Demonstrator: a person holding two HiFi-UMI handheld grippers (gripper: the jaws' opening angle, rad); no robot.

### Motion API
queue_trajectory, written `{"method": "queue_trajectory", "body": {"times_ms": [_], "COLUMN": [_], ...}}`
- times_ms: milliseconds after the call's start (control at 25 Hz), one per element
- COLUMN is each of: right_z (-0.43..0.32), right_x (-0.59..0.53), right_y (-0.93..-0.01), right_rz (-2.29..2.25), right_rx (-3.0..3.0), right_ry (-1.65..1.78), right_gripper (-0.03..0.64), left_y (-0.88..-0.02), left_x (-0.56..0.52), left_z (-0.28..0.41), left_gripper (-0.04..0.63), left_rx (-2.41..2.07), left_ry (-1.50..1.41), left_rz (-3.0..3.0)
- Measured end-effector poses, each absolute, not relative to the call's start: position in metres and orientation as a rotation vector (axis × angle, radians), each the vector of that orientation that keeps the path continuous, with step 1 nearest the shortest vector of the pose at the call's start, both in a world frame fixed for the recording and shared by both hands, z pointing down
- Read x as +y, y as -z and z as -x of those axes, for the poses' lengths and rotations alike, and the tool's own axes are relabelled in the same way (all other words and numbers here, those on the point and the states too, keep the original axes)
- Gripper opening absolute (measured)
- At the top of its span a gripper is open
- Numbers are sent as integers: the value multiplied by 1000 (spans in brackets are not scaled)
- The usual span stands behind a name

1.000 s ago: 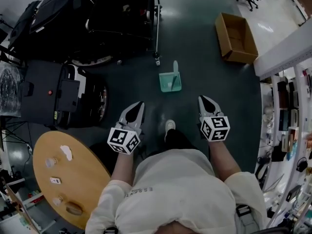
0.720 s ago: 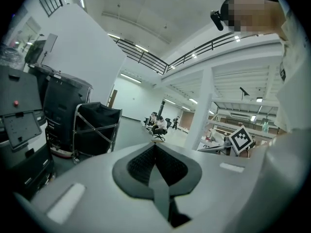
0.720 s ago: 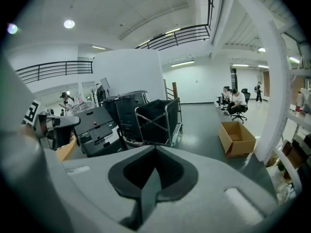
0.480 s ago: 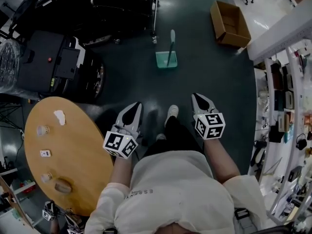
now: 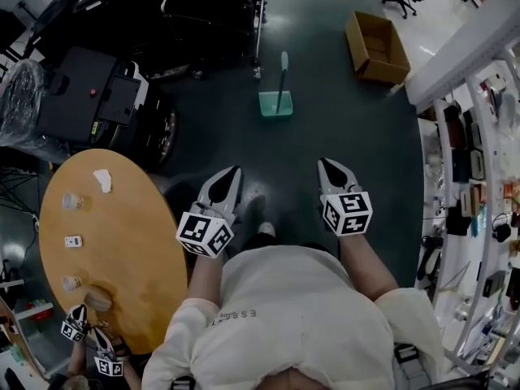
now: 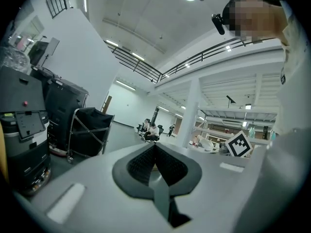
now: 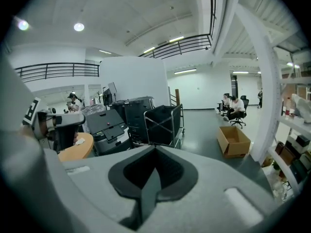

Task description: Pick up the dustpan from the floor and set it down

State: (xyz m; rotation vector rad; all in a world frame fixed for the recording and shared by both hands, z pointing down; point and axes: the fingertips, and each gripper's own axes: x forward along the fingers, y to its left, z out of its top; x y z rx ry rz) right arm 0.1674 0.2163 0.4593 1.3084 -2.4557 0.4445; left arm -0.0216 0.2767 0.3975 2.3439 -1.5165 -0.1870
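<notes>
- The teal dustpan (image 5: 275,105) lay on the dark floor at 12 o'clock from the person, well apart from both grippers. Its handle (image 5: 283,70) pointed away toward 12.
- The dustpan was small in the head view, so what lay in its tray could not be made out.
- The left gripper (image 5: 231,175) was held at about 11 o'clock in front of the torso. Its jaws were pressed together with nothing between them, as the left gripper view (image 6: 154,148) showed.
- The right gripper (image 5: 328,166) sat at about 1 o'clock, its jaws likewise closed on nothing (image 7: 154,152).
- Each gripper's own grey body filled the lower half of its view and hid the floor just ahead.
- An open cardboard box (image 5: 375,47) stood on the floor at 1 o'clock beyond the dustpan.
- A round wooden table (image 5: 122,242) lay at 9 o'clock, carrying a few small items too small to identify.
- A dark machine (image 5: 97,96) and a black cart (image 5: 207,15) stood at 10 to 11 o'clock, the cart cut off by the top edge.
- Shelving (image 5: 475,177) ran along 3 o'clock, partly cropped, its contents a blur.
- Another pair of marker cubes (image 5: 89,341) showed at 8 o'clock, their holder mostly out of frame.
- One shoe (image 5: 265,230) peeked out below the person's torso, which hid the legs.
</notes>
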Motion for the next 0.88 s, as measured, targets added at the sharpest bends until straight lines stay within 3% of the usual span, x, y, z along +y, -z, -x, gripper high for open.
{"method": "queue_trajectory", "body": {"times_ms": [880], "right_z": [-188], "right_x": [233], "right_y": [-446], "right_rz": [-1281], "right_rx": [-2495], "right_ry": [-472], "right_gripper": [-9], "left_y": [-397], "left_x": [283], "left_z": [-18], "left_gripper": [11], "left_rx": [-1462], "left_ry": [118], "left_rz": [-2371]}}
